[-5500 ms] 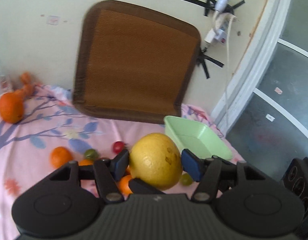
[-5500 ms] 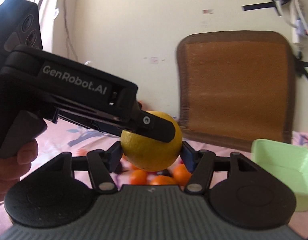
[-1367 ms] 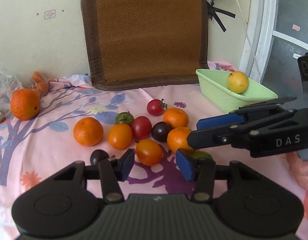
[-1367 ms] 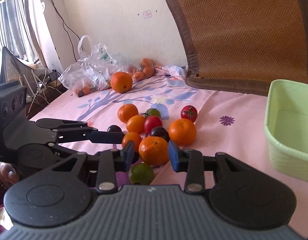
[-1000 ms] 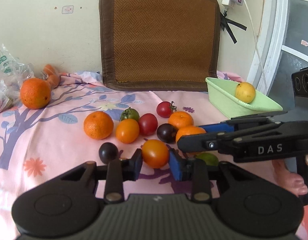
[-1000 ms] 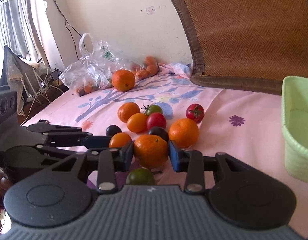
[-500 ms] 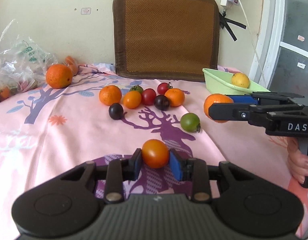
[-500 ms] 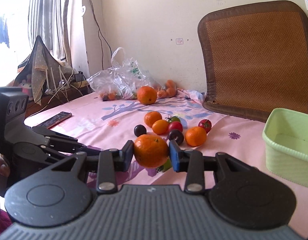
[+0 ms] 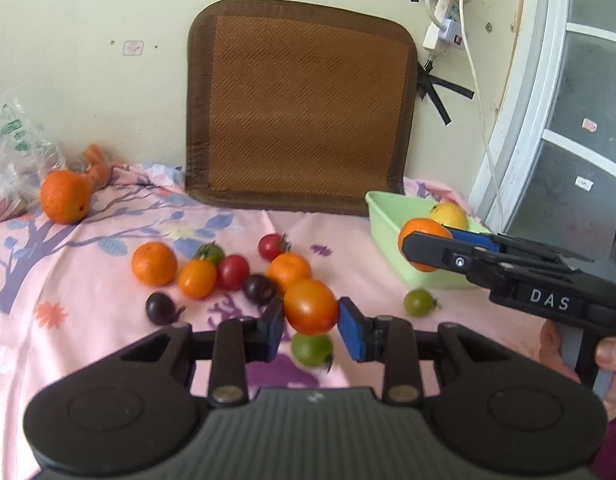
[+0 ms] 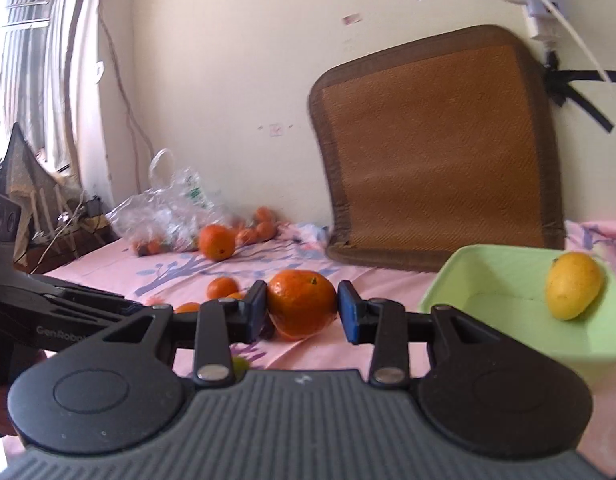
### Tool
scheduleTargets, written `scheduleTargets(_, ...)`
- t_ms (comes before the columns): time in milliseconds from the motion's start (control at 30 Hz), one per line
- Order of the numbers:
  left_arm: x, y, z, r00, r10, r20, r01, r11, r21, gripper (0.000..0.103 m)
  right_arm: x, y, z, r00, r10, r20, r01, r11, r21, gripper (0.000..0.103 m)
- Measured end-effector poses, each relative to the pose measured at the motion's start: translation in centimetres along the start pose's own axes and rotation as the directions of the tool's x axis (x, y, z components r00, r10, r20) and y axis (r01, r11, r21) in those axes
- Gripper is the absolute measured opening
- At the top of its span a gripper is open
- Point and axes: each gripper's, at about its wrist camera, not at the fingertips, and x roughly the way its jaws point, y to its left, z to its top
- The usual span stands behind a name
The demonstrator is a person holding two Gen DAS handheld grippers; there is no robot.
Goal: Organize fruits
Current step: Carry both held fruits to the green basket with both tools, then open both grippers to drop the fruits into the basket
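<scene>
Risk first: I'm carrying round, smooth fruit in both grippers; either could roll out of the flat blue pads before reaching the green basket [image 9: 381, 216] at the bed's right edge. Soft pink bedsheet [image 9: 88, 320] lets drops roll. Right gripper [image 10: 302, 309] is clamped on a dimpled orange [image 10: 301, 303] near the basket rim; left gripper [image 9: 311, 322] pinches a glossy orange tomato [image 9: 311, 306], above the loose pile mid-bed.
</scene>
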Motion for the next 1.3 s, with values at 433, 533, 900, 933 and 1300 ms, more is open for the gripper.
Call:
scheduleTargets(433, 12.6, -7.5, 8.1, 0.98, -0.193, -0.039, 0.195, 0.978, 0.073, 0.029, -2.5, -10.9, 1.2, 0.899, -0.421, 0.12, 0.408, 0.905, 0.121, 0.041)
scheduleTargets(533, 15.0, -8.8, 8.0, 0.976, -0.201, -0.088, 0.208, 0.975, 0.078, 0.029, -1.7, -11.1, 0.9, 0.905, -0.423, 0.057, 0.417, 0.905, 0.089, 0.041)
scheduleTargets(900, 16.4, -10.2, 6.2, 0.982, -0.139, -0.131, 0.155, 0.98, 0.125, 0.049, 0.4, -11.8, -0.5, 0.917, -0.383, -0.114, 0.393, 0.915, 0.09, 0.047)
scheduleTargets(933, 15.6, -10.0, 6.2, 0.984, -0.138, -0.116, 0.152, 0.981, 0.12, 0.05, 0.1, -11.8, -0.4, 0.92, -0.382, -0.084, 0.389, 0.917, 0.092, 0.047)
scheduleTargets(1300, -1.6, 5.5, 2.8, 0.988, 0.147, 0.042, -0.146, 0.989, -0.013, 0.051, -4.4, -10.5, 0.5, 0.877, -0.408, 0.253, 0.37, 0.911, 0.184, 0.048)
